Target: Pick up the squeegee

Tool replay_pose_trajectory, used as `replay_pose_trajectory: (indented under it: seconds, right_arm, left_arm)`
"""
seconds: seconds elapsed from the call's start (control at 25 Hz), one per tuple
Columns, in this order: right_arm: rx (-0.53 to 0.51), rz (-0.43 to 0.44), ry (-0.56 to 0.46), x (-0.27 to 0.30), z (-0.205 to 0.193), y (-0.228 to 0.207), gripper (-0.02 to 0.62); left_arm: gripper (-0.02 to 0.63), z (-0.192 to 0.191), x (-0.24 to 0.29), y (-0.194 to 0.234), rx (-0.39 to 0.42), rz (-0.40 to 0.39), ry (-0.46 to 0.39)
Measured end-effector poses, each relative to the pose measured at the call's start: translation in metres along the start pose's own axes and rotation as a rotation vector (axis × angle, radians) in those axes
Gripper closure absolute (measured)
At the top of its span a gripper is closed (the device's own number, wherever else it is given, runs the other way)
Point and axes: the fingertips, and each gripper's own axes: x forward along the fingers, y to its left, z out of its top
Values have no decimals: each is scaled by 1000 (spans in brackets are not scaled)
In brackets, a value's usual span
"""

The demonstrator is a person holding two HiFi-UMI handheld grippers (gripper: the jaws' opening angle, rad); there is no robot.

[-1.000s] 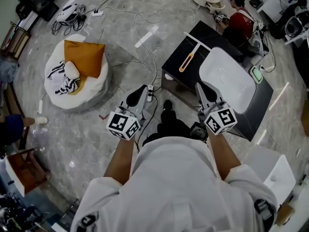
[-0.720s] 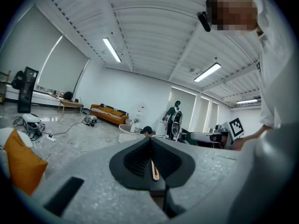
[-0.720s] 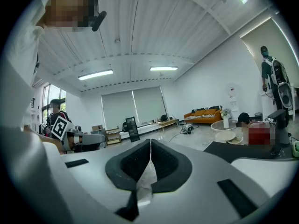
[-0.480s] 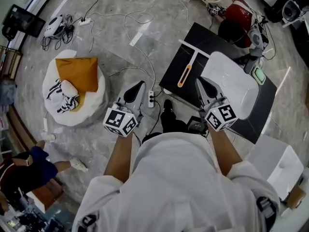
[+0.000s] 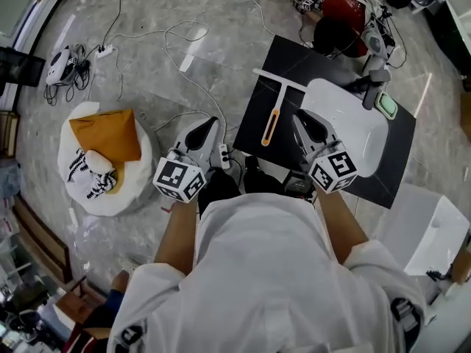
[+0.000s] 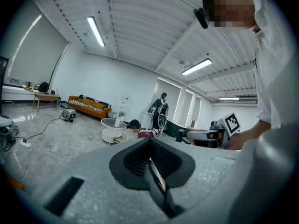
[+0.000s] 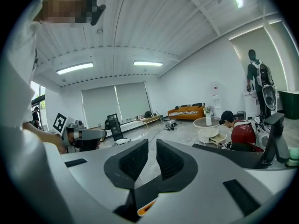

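Observation:
The squeegee [image 5: 271,118], a white crossbar on an orange handle, lies flat on the black table [image 5: 294,61], handle end towards me. My right gripper [image 5: 297,115] hovers just right of the handle, shut, nothing between its pads. In the right gripper view the right gripper [image 7: 152,146] shows its dark pads close together, and a sliver of orange [image 7: 147,207] shows beneath them. My left gripper [image 5: 212,121] hangs over the floor left of the table's near corner, shut and empty. In the left gripper view the left gripper [image 6: 150,141] has its pads meeting.
A large white rounded slab [image 5: 353,123] covers the table's right half. A power strip [image 5: 223,155] and cables lie on the floor by the table corner. A white beanbag with an orange cushion [image 5: 103,153] sits left. A person in red [image 5: 346,9] sits beyond the table. A white box [image 5: 423,230] stands right.
Both grippers have come forward towards the table. The squeegee now lies close beside the right gripper's tip. Neither jaw has opened.

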Motion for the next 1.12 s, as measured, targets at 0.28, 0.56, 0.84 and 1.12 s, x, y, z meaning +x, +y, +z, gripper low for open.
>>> replay_pose_trajectory:
  seconds: [0.28, 0.56, 0.84, 1.12]
  right_arm:
    - [33, -98, 87, 35, -13, -14, 513]
    - [171, -264, 173, 68, -38, -28, 465]
    - [238, -396, 272, 80, -71, -50, 446]
    - [312, -470, 332, 92, -104, -82, 448]
  left_arm:
    - [591, -3, 47, 33, -34, -152, 34]
    - [591, -11, 78, 60, -54, -337, 97]
    - [591, -33, 97, 74, -78, -437, 151]
    - [591, -44, 119, 84, -95, -446, 129]
